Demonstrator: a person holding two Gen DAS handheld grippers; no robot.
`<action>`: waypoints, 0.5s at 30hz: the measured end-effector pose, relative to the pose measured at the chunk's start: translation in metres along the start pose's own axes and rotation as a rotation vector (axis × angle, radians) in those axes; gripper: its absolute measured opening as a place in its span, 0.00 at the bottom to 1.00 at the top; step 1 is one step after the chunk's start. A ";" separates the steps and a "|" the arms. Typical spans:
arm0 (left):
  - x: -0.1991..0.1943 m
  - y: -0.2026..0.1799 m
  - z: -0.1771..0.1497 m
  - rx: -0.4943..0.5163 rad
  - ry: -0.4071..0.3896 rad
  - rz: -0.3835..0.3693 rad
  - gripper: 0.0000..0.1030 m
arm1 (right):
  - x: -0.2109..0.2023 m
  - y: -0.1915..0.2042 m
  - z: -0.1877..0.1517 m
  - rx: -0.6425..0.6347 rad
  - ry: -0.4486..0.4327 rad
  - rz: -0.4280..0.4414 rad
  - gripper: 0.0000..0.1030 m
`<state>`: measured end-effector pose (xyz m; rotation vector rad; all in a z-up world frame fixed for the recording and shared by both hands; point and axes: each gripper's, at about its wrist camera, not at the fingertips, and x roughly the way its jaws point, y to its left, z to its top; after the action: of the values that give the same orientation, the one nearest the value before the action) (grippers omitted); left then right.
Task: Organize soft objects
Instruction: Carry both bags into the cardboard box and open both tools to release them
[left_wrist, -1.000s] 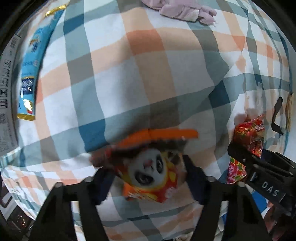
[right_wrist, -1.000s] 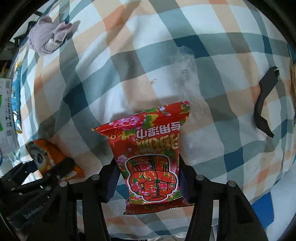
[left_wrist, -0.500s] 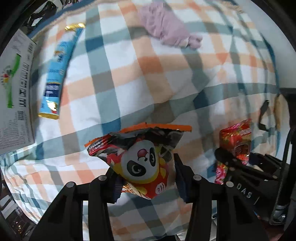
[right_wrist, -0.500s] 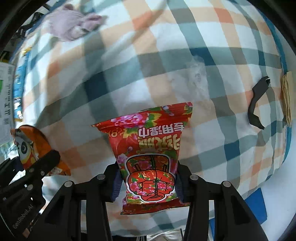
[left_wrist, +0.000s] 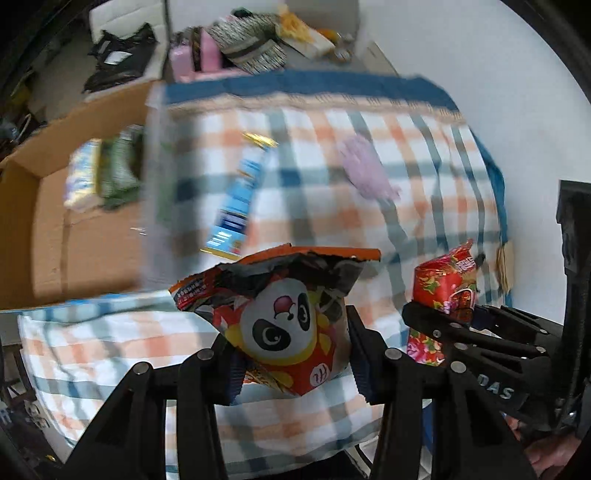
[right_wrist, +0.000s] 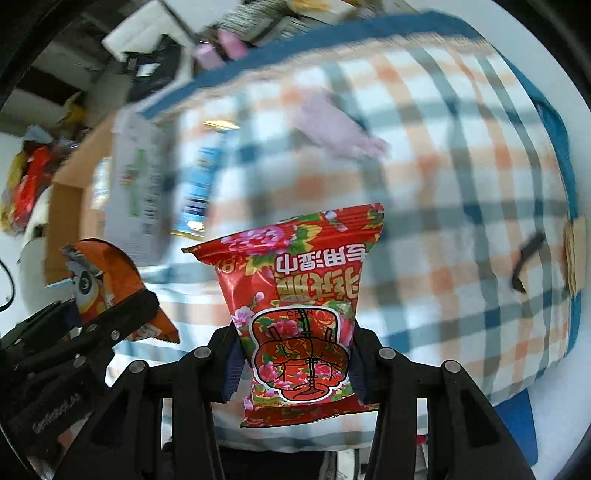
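My left gripper (left_wrist: 291, 354) is shut on an orange panda snack bag (left_wrist: 284, 317) and holds it up above the checked cloth (left_wrist: 424, 206). My right gripper (right_wrist: 295, 354) is shut on a red flowered wet-wipe pack (right_wrist: 299, 295), also lifted. Each gripper shows in the other's view: the right one with the red pack (left_wrist: 443, 295) at the left view's right, the left one with the panda bag (right_wrist: 99, 280) at the right view's left. A lilac soft cloth (left_wrist: 365, 170) and a blue sachet (left_wrist: 236, 206) lie on the cloth.
An open cardboard box (left_wrist: 51, 236) stands left of the table with pale and green packs (left_wrist: 107, 170) inside. A white printed box flap (right_wrist: 136, 192) is beside it. A black clip (right_wrist: 524, 258) lies near the cloth's right edge. Clutter sits behind the table.
Both grippers have risen and pulled back from the cloth with their packs still held. The views now take in the whole table, the cardboard box and the room behind.
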<state>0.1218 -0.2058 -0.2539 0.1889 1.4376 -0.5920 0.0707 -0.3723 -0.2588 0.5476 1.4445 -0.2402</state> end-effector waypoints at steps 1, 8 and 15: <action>-0.009 0.011 0.002 -0.016 -0.014 -0.003 0.43 | -0.006 0.015 -0.003 -0.025 -0.013 0.014 0.47; -0.065 0.121 0.028 -0.159 -0.127 0.024 0.43 | -0.029 0.141 0.025 -0.153 -0.077 0.070 0.47; -0.093 0.230 0.054 -0.257 -0.178 0.092 0.43 | -0.014 0.249 0.044 -0.235 -0.075 0.081 0.47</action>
<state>0.2793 -0.0118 -0.2079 -0.0014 1.3101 -0.3353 0.2253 -0.1827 -0.1918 0.4000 1.3524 -0.0249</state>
